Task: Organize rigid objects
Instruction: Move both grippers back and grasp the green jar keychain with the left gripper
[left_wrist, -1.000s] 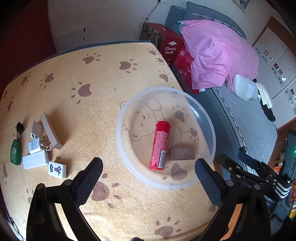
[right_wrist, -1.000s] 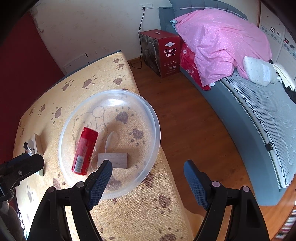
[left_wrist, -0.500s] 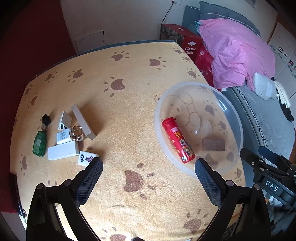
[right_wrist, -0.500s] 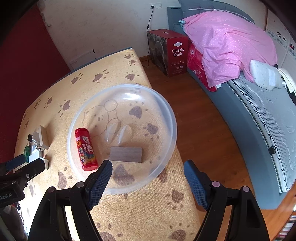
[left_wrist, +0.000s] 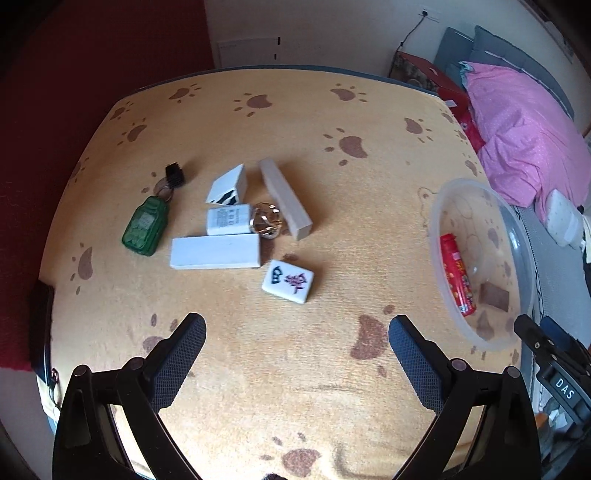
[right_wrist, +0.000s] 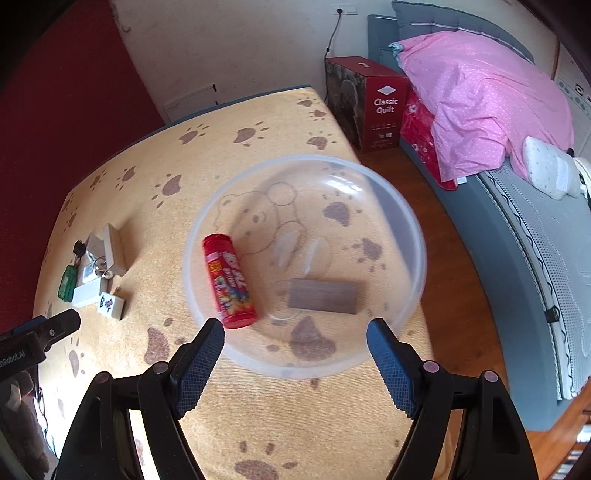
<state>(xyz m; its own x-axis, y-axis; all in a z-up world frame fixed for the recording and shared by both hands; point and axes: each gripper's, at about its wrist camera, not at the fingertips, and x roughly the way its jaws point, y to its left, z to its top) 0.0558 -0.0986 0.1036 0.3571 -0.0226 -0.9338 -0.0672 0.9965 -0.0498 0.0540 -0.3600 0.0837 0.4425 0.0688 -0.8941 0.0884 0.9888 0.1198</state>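
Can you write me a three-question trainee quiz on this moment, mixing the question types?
1. True or false: the red cylindrical tube lies inside the clear plastic bowl.
2. Multiple choice: nearest the left gripper, among the loose pieces on the paw-print cloth, is
A. the green translucent bottle-shaped keychain
B. the white mahjong tile with printed characters
C. the gold metal ring puzzle
3. Fill in: besides the tube, the bowl holds a flat brown ____ block.

Key:
1. True.
2. B; both grippers, the right gripper included, stand open and hold nothing.
3. Rectangular.
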